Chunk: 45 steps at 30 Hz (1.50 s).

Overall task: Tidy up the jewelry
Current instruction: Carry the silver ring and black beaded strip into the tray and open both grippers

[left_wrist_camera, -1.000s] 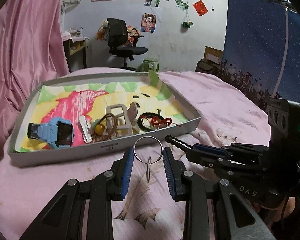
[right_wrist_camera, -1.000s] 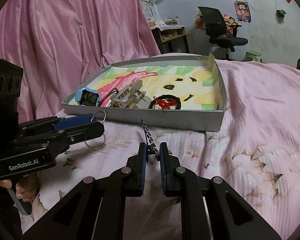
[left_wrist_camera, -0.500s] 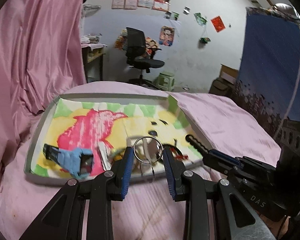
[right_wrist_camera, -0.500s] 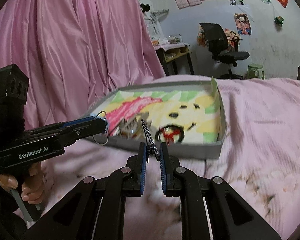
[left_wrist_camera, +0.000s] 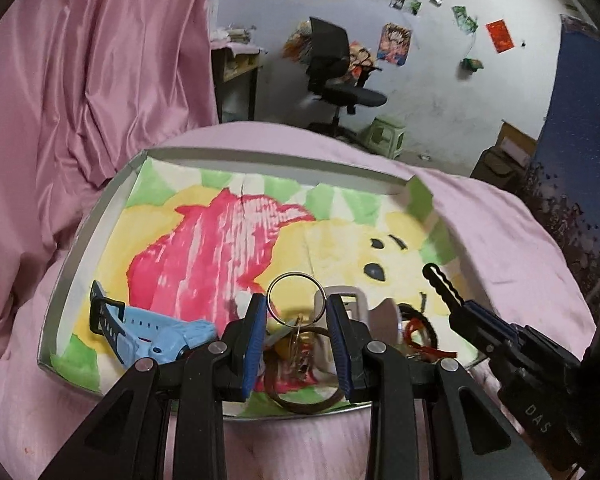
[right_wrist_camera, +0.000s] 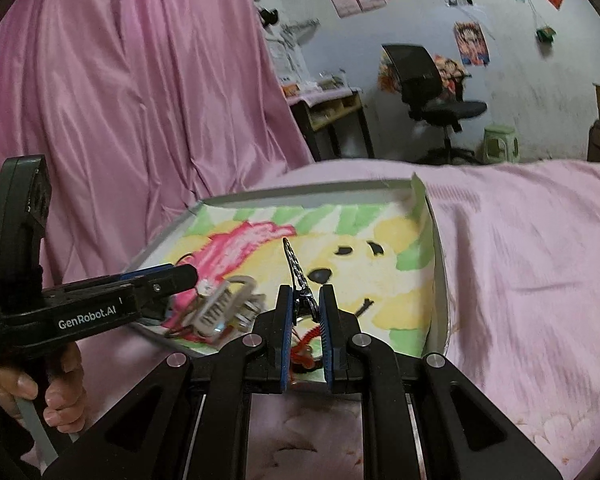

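Note:
My left gripper (left_wrist_camera: 296, 312) is shut on a silver key ring (left_wrist_camera: 296, 295) and holds it above the near edge of the grey tray (left_wrist_camera: 80, 240). My right gripper (right_wrist_camera: 305, 312) is shut on a thin black hair clip (right_wrist_camera: 296, 268) that sticks up over the tray (right_wrist_camera: 438, 264); the clip also shows in the left wrist view (left_wrist_camera: 442, 282). In the tray lie a blue watch (left_wrist_camera: 152, 330), a white buckle clip (left_wrist_camera: 346, 300), a brown ring (left_wrist_camera: 304, 398) and a black-and-red bracelet (left_wrist_camera: 418, 330).
The tray, lined with a colourful cartoon picture, sits on a pink bedspread (right_wrist_camera: 520, 280). A pink curtain (left_wrist_camera: 80, 80) hangs on the left. A black office chair (left_wrist_camera: 340, 64), a desk and a green stool stand far behind.
Both grippers have risen and moved forward over the tray's near edge, each keeping its item. The tray's contents now lie right under the fingers.

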Tool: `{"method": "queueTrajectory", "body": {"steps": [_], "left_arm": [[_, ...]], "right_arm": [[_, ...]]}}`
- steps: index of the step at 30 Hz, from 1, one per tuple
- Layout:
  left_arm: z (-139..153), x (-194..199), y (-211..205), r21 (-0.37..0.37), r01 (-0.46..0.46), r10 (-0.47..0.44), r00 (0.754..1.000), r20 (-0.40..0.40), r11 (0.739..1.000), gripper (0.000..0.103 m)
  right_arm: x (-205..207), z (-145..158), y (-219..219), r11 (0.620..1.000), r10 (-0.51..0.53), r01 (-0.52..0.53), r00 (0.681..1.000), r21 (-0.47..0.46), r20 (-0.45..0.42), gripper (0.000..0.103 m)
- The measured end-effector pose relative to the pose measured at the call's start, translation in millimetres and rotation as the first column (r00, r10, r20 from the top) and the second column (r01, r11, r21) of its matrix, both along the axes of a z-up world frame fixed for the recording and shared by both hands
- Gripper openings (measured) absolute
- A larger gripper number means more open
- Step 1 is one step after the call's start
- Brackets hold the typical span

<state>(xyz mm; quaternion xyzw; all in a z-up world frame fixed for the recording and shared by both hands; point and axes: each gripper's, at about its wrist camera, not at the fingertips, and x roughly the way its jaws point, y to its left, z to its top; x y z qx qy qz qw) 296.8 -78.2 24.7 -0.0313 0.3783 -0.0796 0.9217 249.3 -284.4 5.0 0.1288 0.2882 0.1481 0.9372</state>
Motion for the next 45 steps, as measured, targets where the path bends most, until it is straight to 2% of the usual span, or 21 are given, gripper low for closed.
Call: {"method": "queueTrajectory", "body": {"steps": [6,20,23,24,25,28,34,35,42,45], "left_arm": [[-4.7,2.8,-7.4,0.052,0.010,-0.008,1.000,-0.024,0.999,0.029],[-8.7,-1.2,-14.1,0.103,0.026,-0.022,0.999,-0.035,0.994,0.030],[-10.2,-1.3,-13.7,0.092,0.026,-0.023,0.999,-0.041,0.995,0.042],[-10.1,-2.0,-12.8,0.091,0.023,-0.019,0.999,-0.037,0.996,0.051],[-9.5,-3.5,-11.6,0.089,0.015,-0.012,1.000,-0.026,0.996,0.055],[-7.3,-5.7,-8.4,0.075,0.007,-0.006,1.000,-0.012,0.997,0.055],[-4.1,-7.9,-5.1,0.064,0.005,-0.005,1.000,-0.003,0.998,0.059],[-3.7,-8.7,-4.9,0.064,0.006,-0.006,1.000,-0.001,0.998,0.060],[4.3,-20.0,-4.7,0.067,0.009,-0.013,0.998,0.057,0.998,0.080],[9.1,-24.7,-3.4,0.072,0.002,-0.008,0.996,0.087,0.997,0.081]], "right_arm": [[10.3,-13.1,6.3,1.000,-0.008,0.006,0.997,-0.023,-0.073,0.012],[9.0,-16.8,3.3,1.000,-0.006,0.004,0.996,-0.024,-0.085,0.012],[9.0,-16.5,3.6,1.000,-0.006,0.003,0.996,-0.024,-0.084,0.012],[9.1,-16.5,3.5,1.000,-0.006,0.004,0.997,-0.025,-0.083,0.013],[9.3,-16.8,3.0,1.000,-0.008,0.006,0.997,-0.026,-0.083,0.013],[7.3,-17.8,3.3,1.000,-0.013,0.011,0.997,-0.026,-0.079,0.014],[1.9,-14.2,1.3,0.999,-0.025,0.024,0.998,-0.023,-0.055,0.025],[0.8,-13.0,1.0,0.999,-0.028,0.027,0.998,-0.025,-0.049,0.030],[-5.5,-5.2,-2.4,0.998,-0.058,0.057,0.998,-0.029,-0.016,0.052],[-7.7,-2.4,-3.6,0.997,-0.068,0.068,0.998,-0.030,-0.003,0.057]]}}
